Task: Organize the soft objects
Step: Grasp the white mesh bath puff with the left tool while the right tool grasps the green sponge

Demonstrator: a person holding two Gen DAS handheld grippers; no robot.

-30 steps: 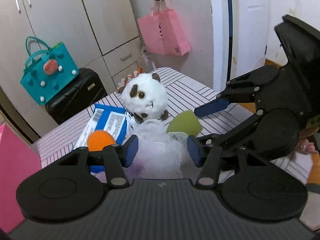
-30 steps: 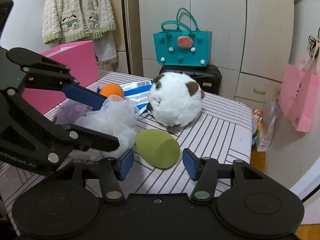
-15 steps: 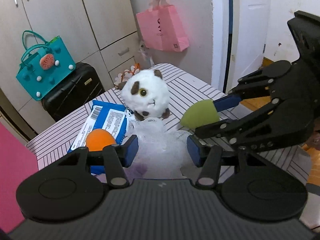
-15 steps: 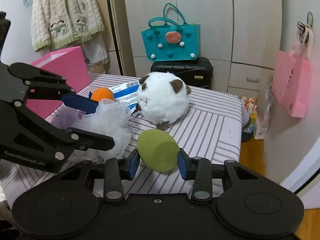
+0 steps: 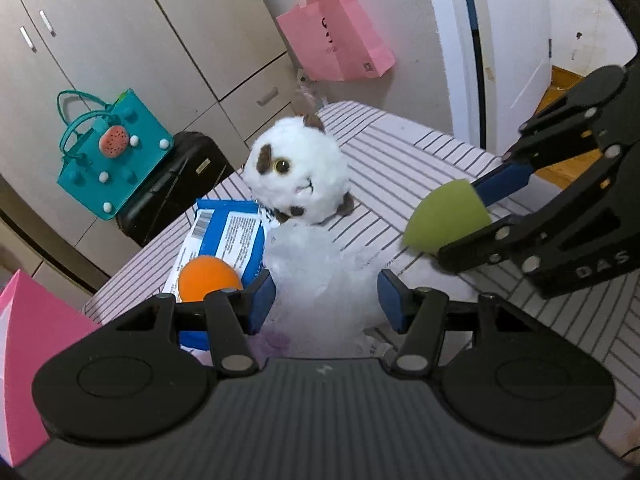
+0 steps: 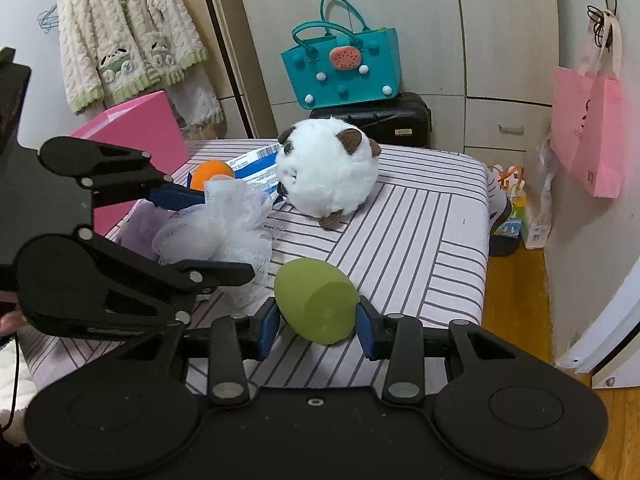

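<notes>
Two grippers work beside the round white plush toy (image 6: 328, 172). Right gripper (image 6: 316, 322) clamps the squashy green egg-shaped foam sponge (image 6: 316, 304) at its waist; left gripper (image 5: 326, 300), jaws opening, straddles the airy white mesh pouf (image 5: 316, 276).

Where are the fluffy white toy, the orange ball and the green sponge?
fluffy white toy (image 6: 328, 176), right wrist view, middle of its furry body
orange ball (image 5: 208, 282), left wrist view, its top
green sponge (image 6: 316, 306), right wrist view, its flat end
</notes>
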